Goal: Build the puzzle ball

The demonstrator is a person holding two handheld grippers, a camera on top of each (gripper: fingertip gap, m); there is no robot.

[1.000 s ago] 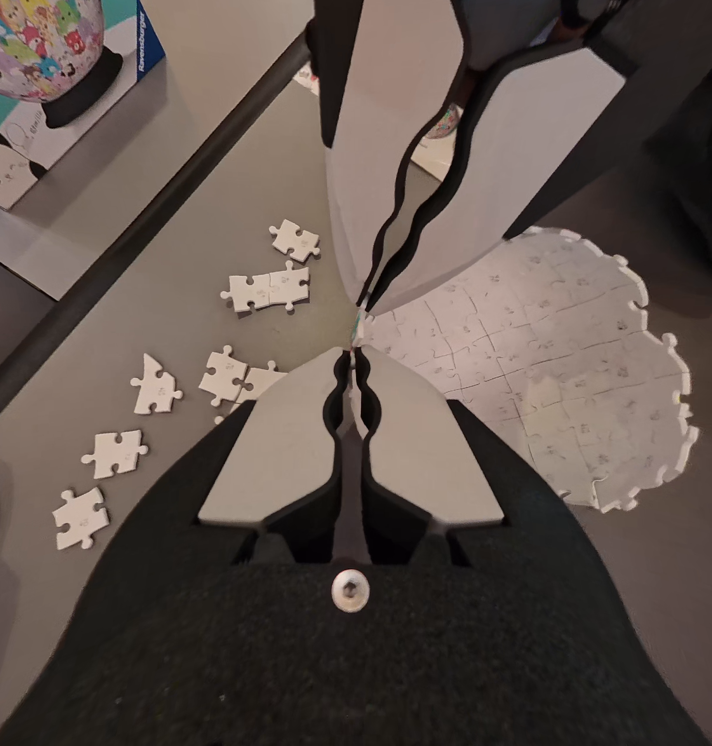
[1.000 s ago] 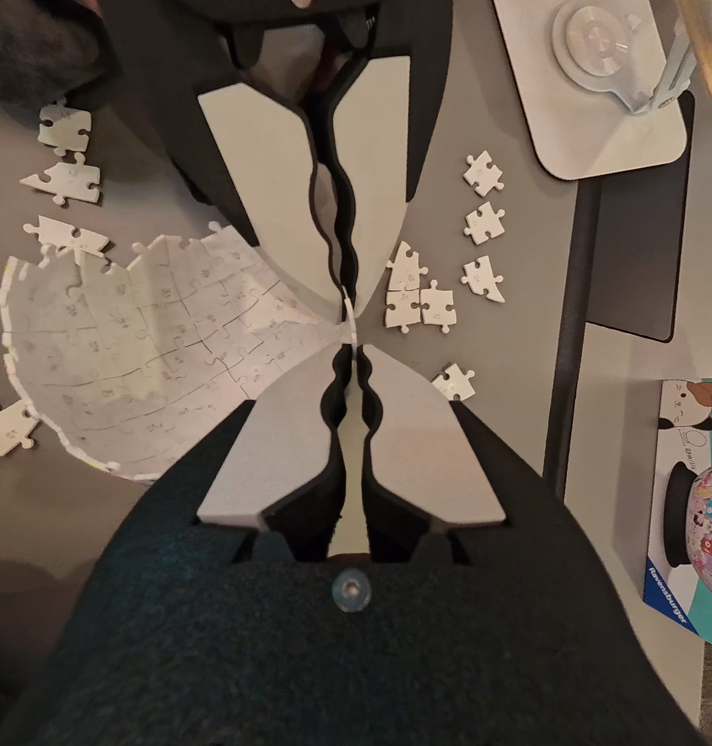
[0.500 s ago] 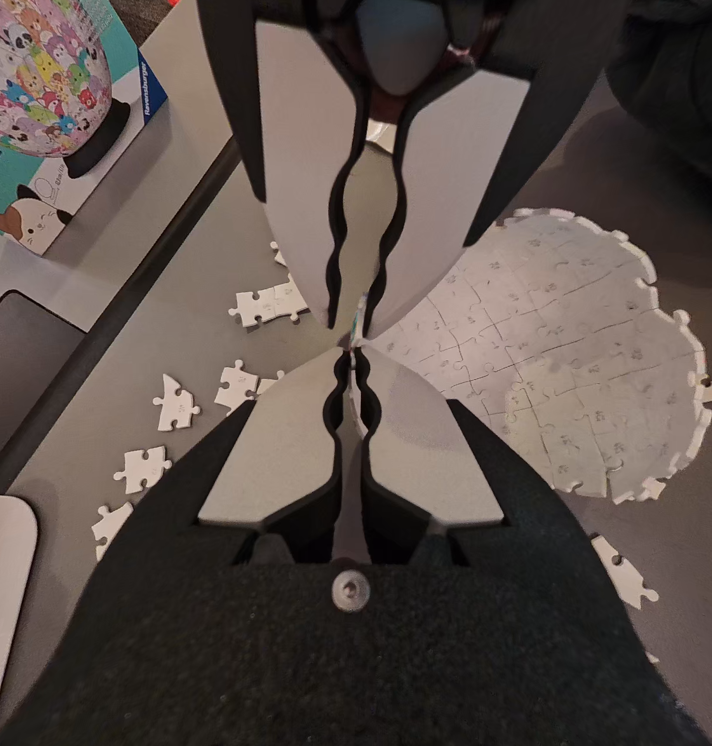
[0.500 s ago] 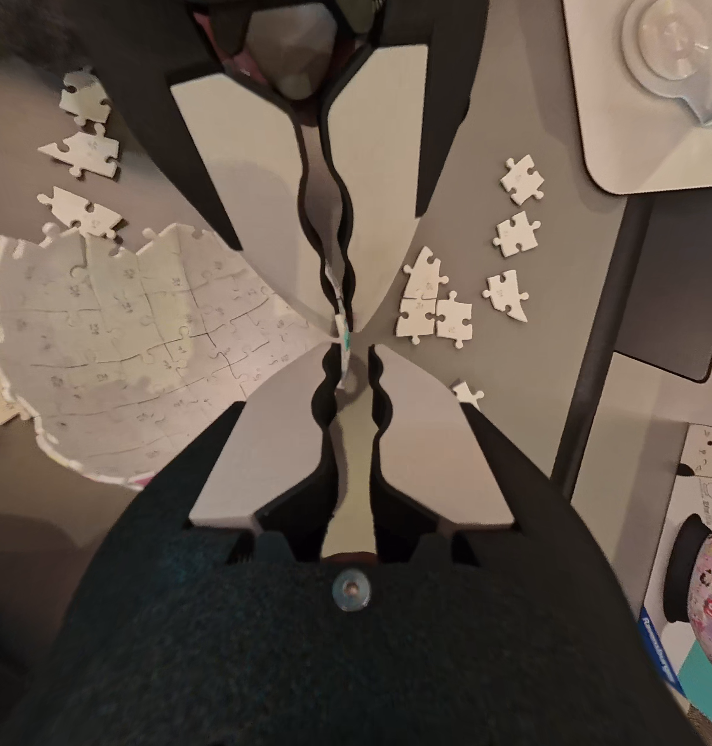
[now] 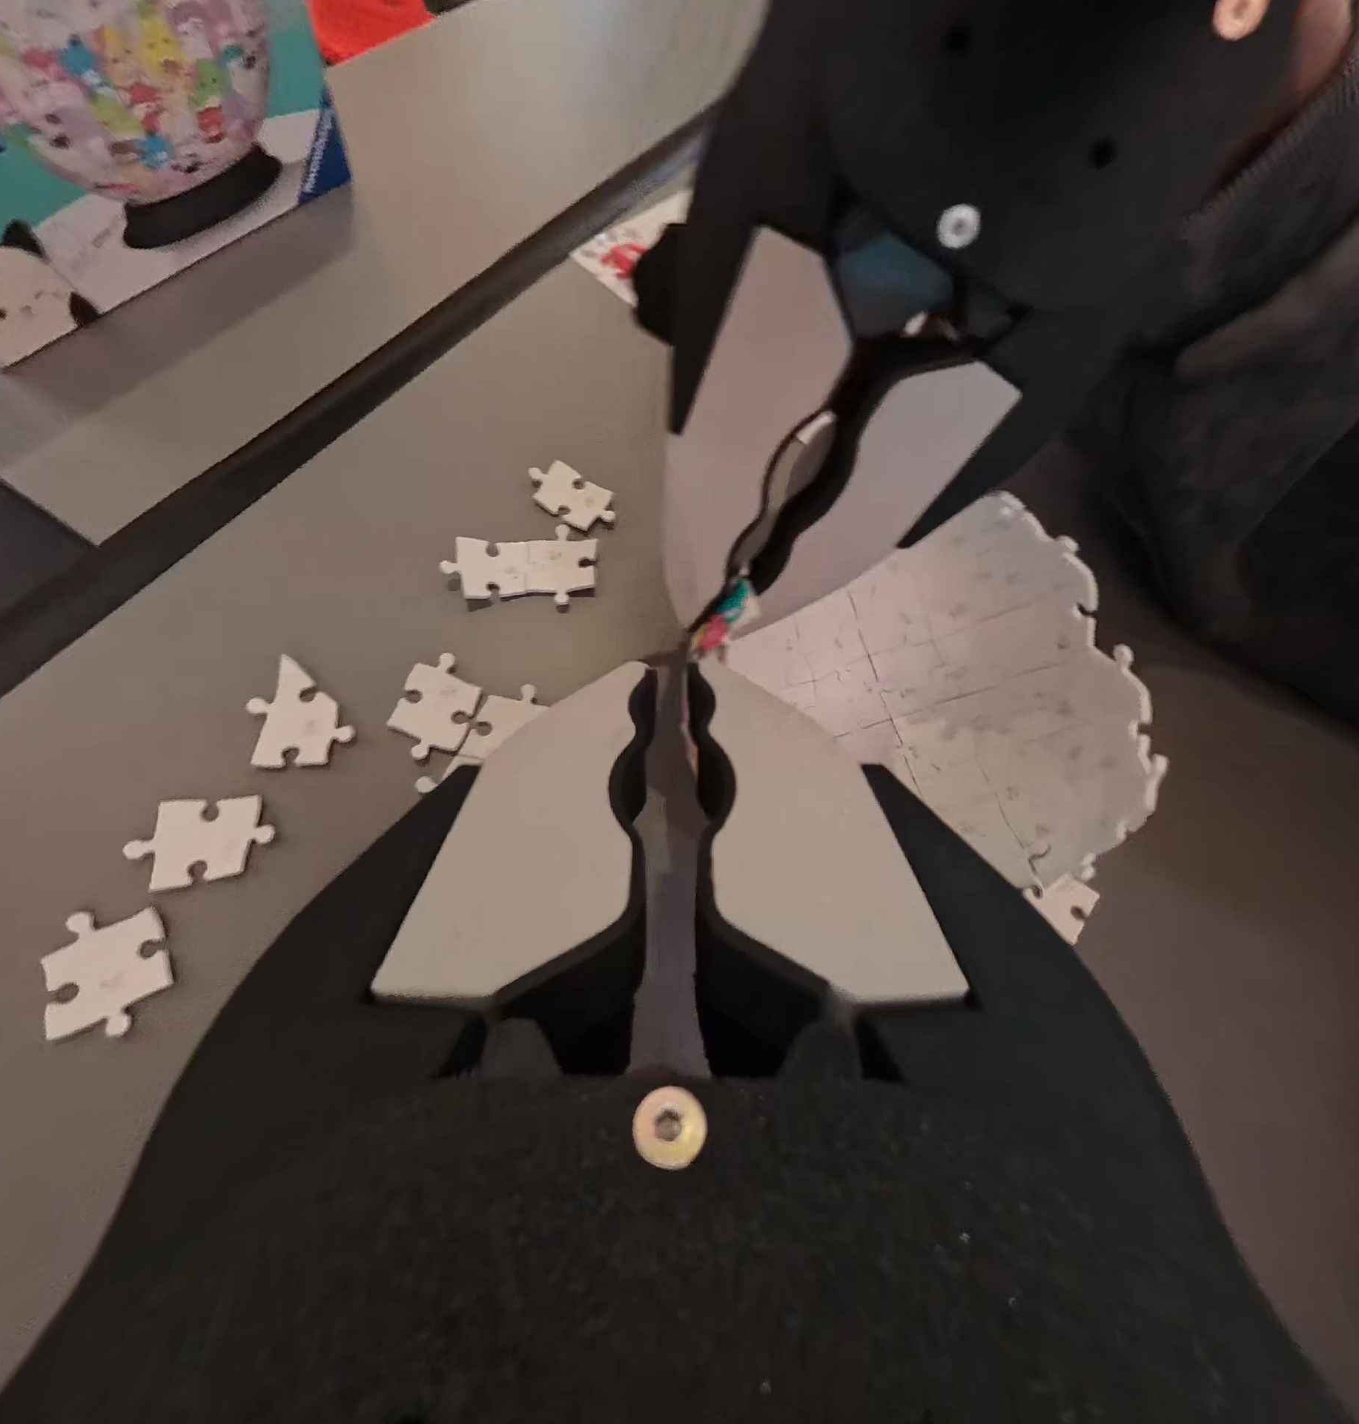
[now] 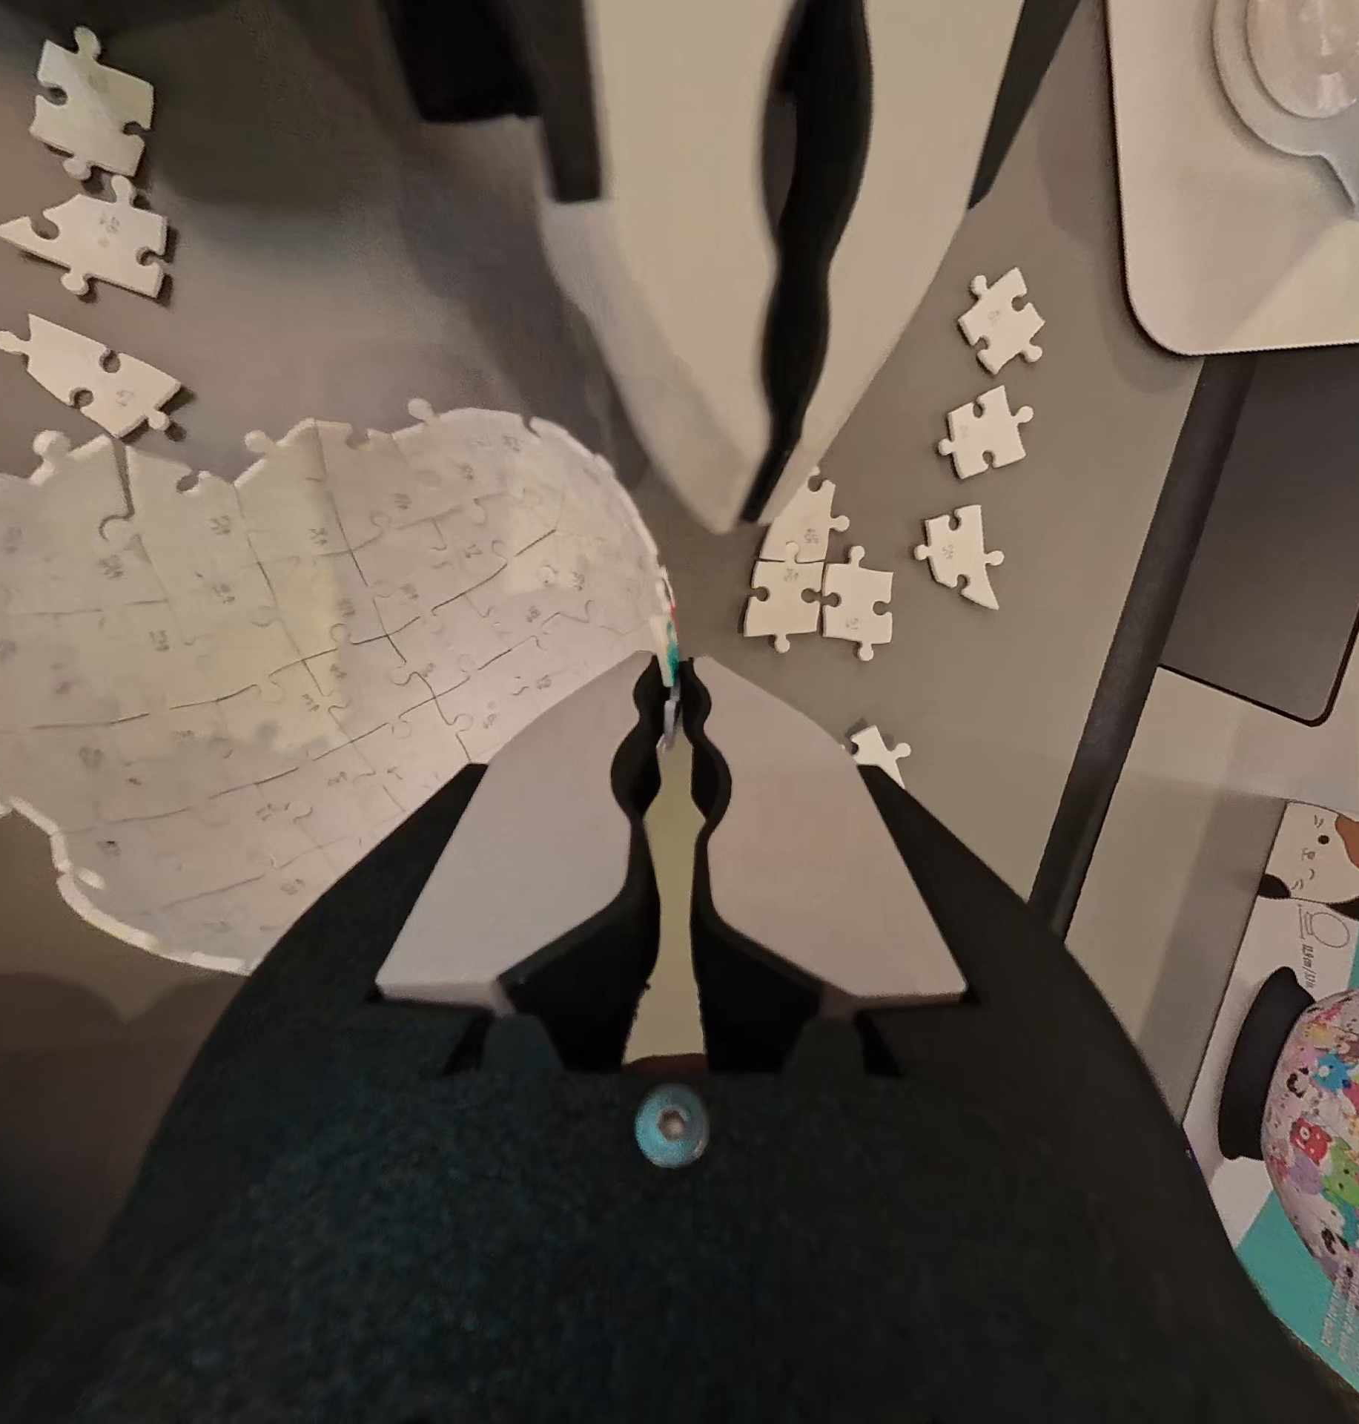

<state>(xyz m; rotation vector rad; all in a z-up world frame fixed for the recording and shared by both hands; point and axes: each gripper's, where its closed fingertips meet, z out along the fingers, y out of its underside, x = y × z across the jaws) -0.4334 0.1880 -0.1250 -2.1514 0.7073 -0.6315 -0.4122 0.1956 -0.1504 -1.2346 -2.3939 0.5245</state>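
My left claw point(image 5: 670, 672) is pressed together on nothing I can see, just beside the half-built shell point(image 5: 969, 693). My right claw point(image 6: 672, 670) pinches that shell's rim above the worktop point(image 5: 352, 539). We're mid-assembly. Next, I reckon, the left must spread and fetch a loose piece point(image 5: 202, 840) lying near the shell.

Puzzle box point(image 5: 144, 146) cut off at the frame edge — shell point(image 6: 237, 616) numbers blurred (right wrist view)

One half-built puzzle shell point(image 6: 221, 647), ten loose pieces point(image 6: 984, 431), one puzzle box point(image 6: 1308, 1025).
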